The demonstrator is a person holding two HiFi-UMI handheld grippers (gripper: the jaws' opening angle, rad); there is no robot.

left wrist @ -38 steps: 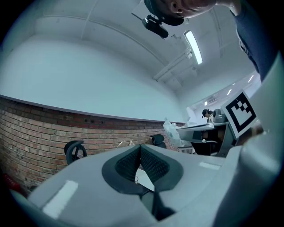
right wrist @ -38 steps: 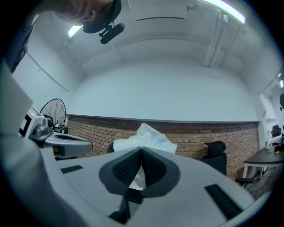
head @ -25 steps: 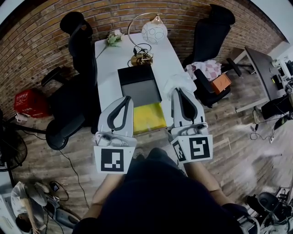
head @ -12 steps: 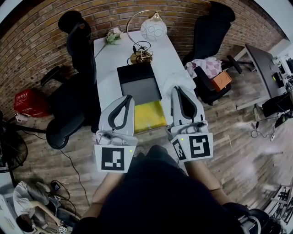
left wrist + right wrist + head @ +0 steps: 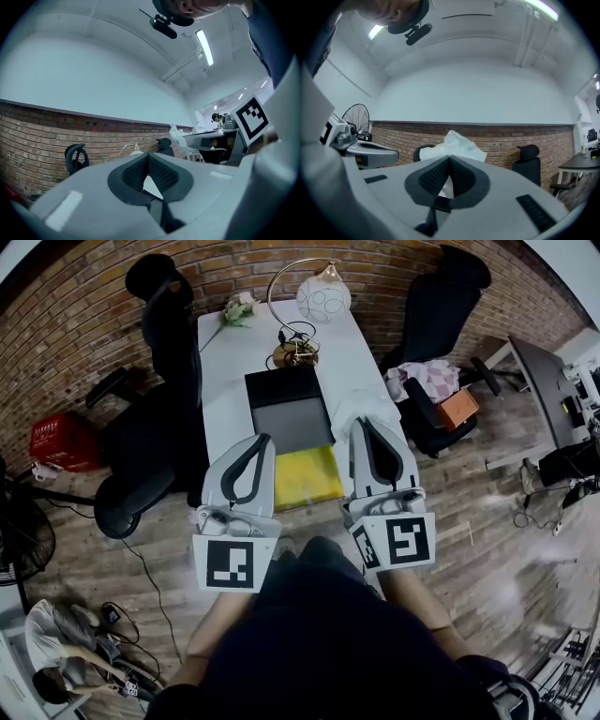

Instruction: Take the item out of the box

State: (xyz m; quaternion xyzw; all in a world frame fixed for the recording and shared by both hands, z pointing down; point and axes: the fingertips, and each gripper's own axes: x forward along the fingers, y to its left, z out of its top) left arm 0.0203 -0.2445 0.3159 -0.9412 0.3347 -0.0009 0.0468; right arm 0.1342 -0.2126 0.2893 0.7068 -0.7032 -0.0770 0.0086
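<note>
Left gripper (image 5: 263, 441) and right gripper (image 5: 362, 426) were not moved; both are closed, empty.
White paper (image 5: 361, 407) is seen before the right gripper, beside the box (image 5: 281, 387).

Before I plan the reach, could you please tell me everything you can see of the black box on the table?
The black box lies flat on the white table, rectangular and shallow: its far part black, its near part a matt grey surface. Whether the black part is a folded-back lid I cannot tell. A lamp base stands just beyond it; a yellow flat item seems to meet its near edge.
</note>
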